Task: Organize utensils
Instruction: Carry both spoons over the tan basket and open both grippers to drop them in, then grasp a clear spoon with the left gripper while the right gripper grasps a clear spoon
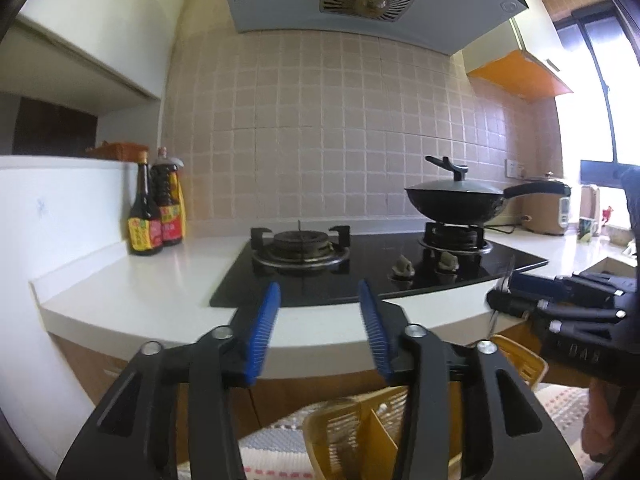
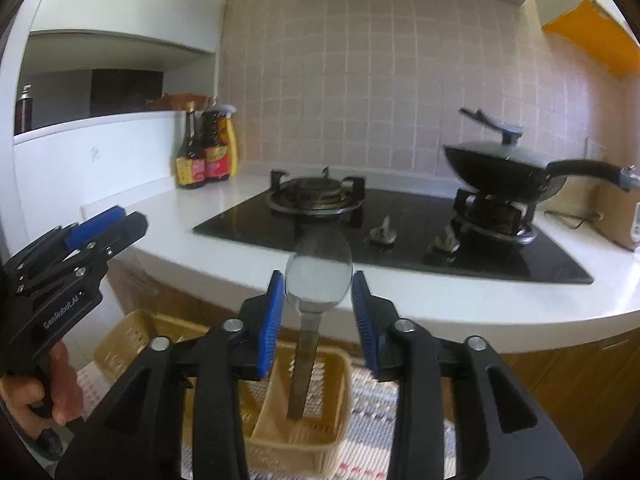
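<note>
Right now the spoon [image 2: 319,276] stands handle-down in the yellow basket [image 2: 316,412] below the counter's [image 2: 440,300] front edge, its bowl between the right gripper's [image 2: 319,304] spread fingers, apparently released, though blur makes contact hard to judge. Pulling away crookedly could clip the bowl and tip it out. The left gripper [image 1: 320,332] gapes empty.

White counter [image 1: 160,292]: hob [image 1: 380,268], sauce bottles [image 1: 154,216].
</note>
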A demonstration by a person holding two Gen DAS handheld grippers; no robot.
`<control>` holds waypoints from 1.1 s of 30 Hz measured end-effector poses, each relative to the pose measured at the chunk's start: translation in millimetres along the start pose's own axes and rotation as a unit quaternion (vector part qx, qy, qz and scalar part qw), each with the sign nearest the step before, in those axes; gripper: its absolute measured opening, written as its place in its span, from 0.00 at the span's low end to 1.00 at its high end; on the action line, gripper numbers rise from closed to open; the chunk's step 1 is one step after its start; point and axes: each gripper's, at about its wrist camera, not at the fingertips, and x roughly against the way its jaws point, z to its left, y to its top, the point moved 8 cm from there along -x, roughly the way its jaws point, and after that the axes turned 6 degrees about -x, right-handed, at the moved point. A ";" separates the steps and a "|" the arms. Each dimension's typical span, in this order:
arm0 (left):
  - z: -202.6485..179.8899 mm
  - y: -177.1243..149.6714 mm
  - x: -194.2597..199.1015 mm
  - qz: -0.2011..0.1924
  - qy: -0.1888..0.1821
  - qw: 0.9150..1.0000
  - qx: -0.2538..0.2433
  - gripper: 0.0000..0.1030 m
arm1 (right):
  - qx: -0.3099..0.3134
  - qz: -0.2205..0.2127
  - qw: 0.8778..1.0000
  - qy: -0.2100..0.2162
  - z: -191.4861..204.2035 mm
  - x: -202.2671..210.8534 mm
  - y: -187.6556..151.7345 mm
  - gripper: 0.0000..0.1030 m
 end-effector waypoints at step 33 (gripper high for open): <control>-67.9 -117.2 73.6 0.286 -0.136 0.948 0.036 0.67 | -0.083 0.321 0.943 0.009 -38.4 30.1 -165.6 0.56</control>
